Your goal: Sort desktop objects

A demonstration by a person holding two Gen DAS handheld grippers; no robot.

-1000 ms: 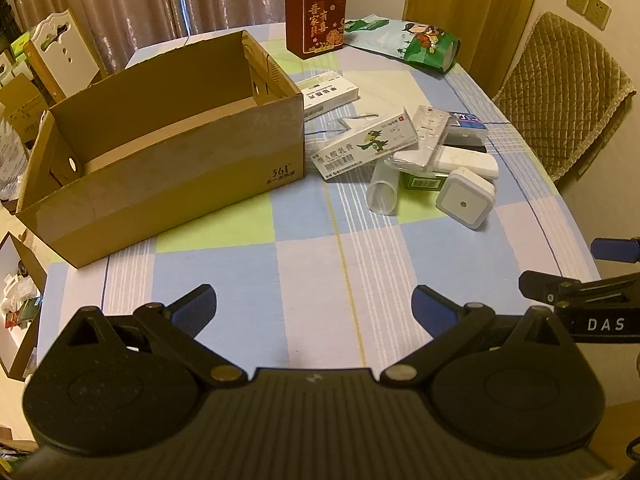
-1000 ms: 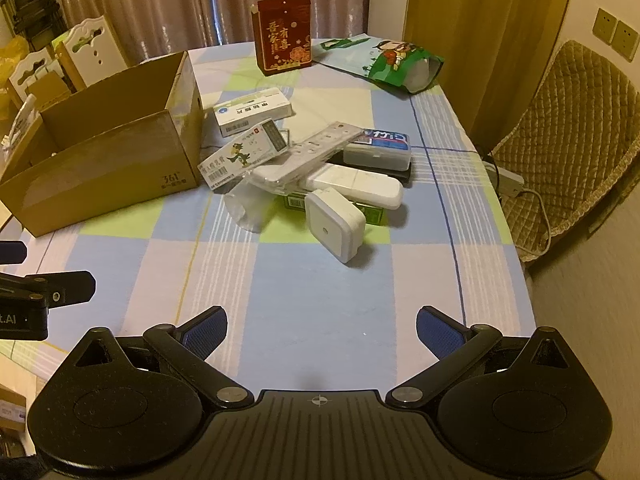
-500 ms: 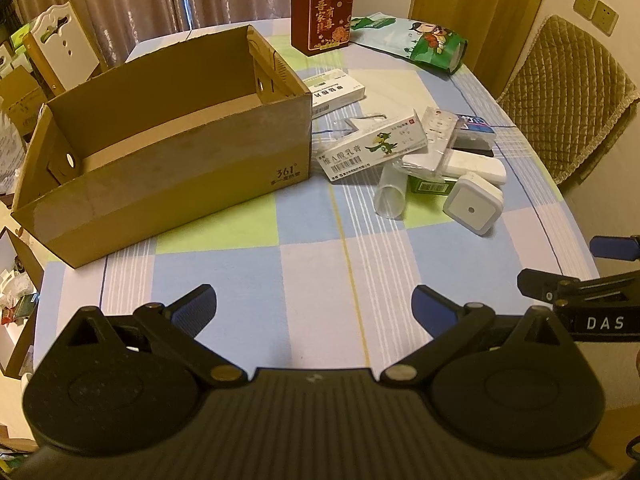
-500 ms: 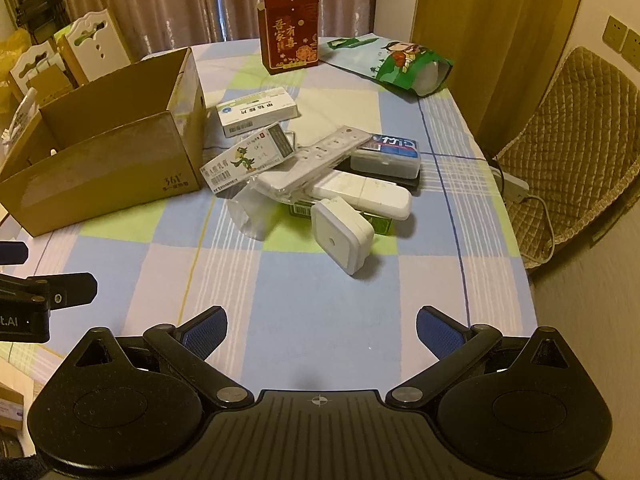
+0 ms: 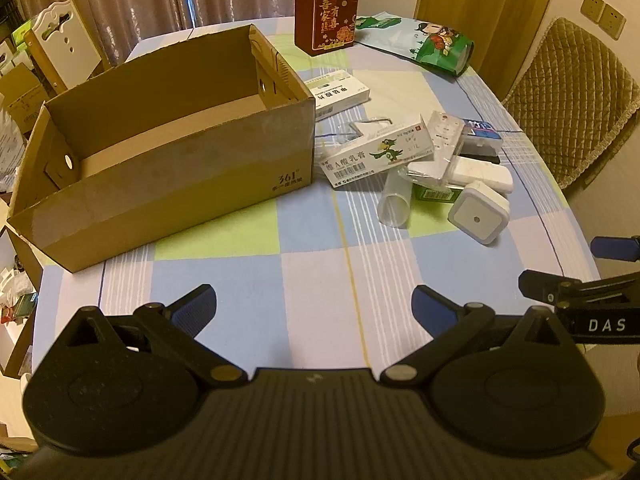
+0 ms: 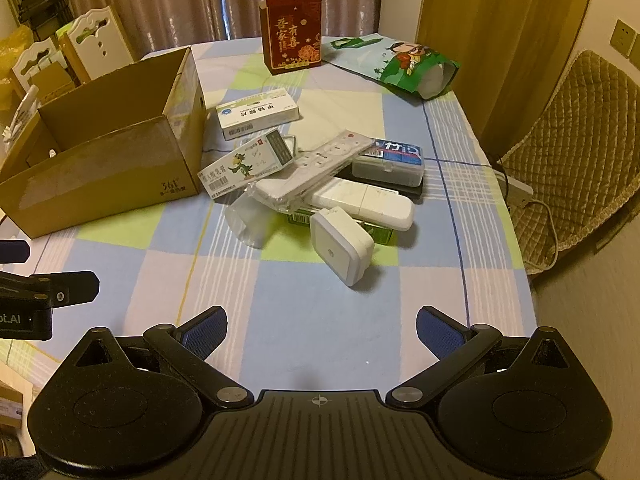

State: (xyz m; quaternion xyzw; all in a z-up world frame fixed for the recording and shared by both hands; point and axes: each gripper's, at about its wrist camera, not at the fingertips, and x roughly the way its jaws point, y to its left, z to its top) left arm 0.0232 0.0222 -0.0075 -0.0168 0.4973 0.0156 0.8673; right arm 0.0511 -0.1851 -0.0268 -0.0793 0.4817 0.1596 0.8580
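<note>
Both tongs spread wide, empty, hovering over desk's near edge. Square white plug unit (image 6: 340, 245) leans at front of clutter pile, mid-desk, straight ahead of right tongs (image 6: 322, 330); left tongs (image 5: 314, 304) sit farther off. Cardboard box (image 5: 168, 184) open at left edge.

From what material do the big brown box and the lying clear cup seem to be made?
The big brown box looks like plain corrugated cardboard: matte brown walls, folded flaps, punched holes and a printed mark. The clear cup lying on its side looks like thin translucent plastic, since the tablecloth shows faintly through it; glass cannot be fully excluded.
</note>
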